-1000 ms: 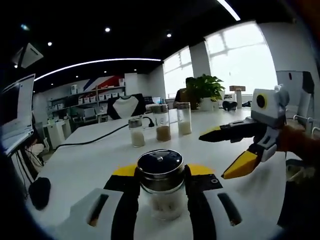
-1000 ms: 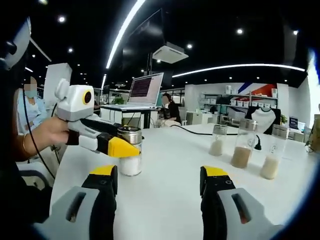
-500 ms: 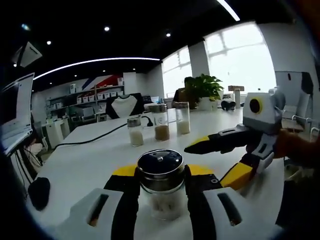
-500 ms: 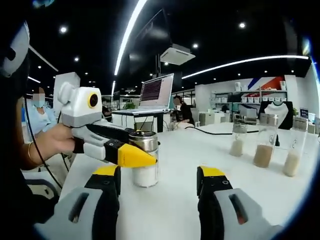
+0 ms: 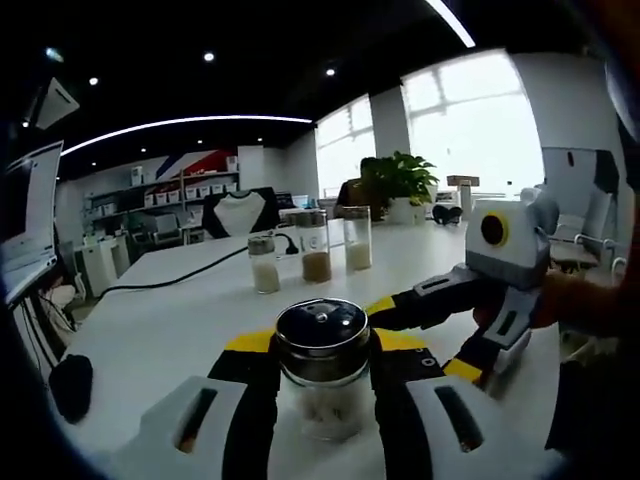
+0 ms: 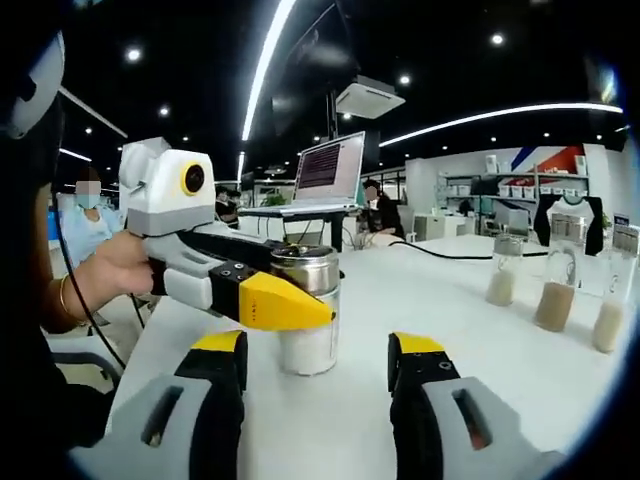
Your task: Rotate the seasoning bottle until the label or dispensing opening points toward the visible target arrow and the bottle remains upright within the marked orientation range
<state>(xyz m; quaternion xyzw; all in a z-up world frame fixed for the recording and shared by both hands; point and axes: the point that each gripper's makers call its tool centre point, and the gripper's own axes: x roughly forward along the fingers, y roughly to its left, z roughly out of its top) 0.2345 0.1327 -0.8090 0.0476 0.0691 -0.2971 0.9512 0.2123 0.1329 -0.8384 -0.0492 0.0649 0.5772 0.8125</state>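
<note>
The white counter (image 5: 180,320) is seen under everything. The bottle (image 5: 323,365) is stood upright on it, squeezed between the left hand-held gripper's (image 5: 322,375) jaws. The right hand-held gripper (image 6: 314,365) is held open just beside the bottle.

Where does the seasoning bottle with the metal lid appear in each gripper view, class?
Left gripper view: the seasoning bottle sits low at centre, between the left claw jaws.
Right gripper view: the bottle stands at centre, behind a yellow jaw tip.
Shared landmark: the three jars in a row on the white table.
</note>
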